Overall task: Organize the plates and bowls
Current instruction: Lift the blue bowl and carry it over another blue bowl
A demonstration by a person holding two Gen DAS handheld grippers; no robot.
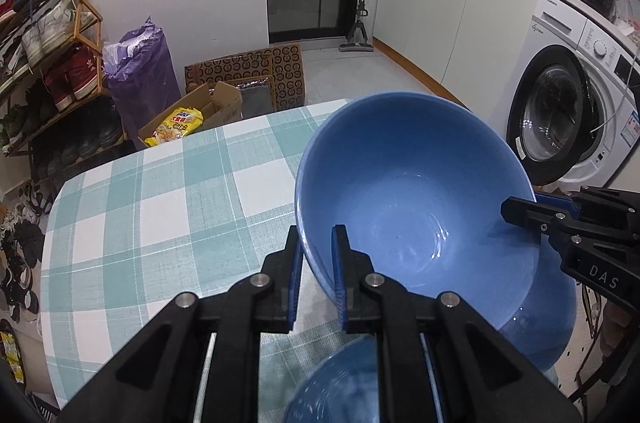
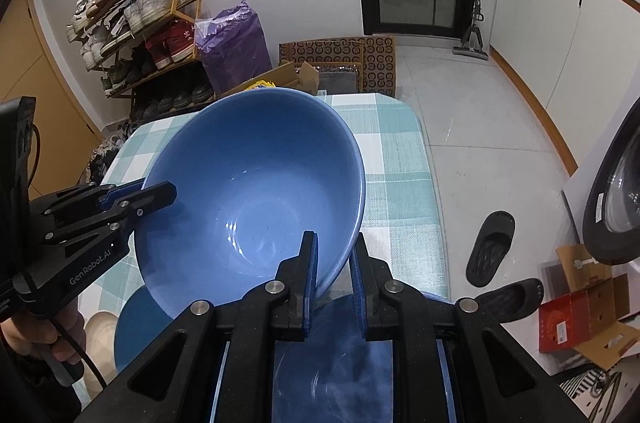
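While both grippers pinch its rim from opposite sides, the big blue bowl (image 1: 416, 195) hangs tilted above the table with the checked cloth (image 1: 160, 207). The left gripper (image 1: 317, 251) has one finger inside the bowl and one outside, pressed on the near wall; the right gripper (image 2: 335, 255) grips the other side of the rim in the same way. On the body of the right gripper, seen from the left camera, the letters "DAS" can be read, and on the left gripper, seen from the right camera, stands "GenRobot.AI". Under the lifted bowl lies a blue plate (image 1: 556, 327), and closer to the cameras is another blue dish (image 2: 332, 363), perhaps a second bowl, but it is blurred behind the fingers. A hand (image 2: 60, 339) holds the handle of the left gripper. The white washing machine (image 1: 560, 95) carries a small brand word that looks like "Galanz". A yellow snack bag (image 1: 176, 127) in a cardboard box (image 1: 216, 107) has printing too small to read.
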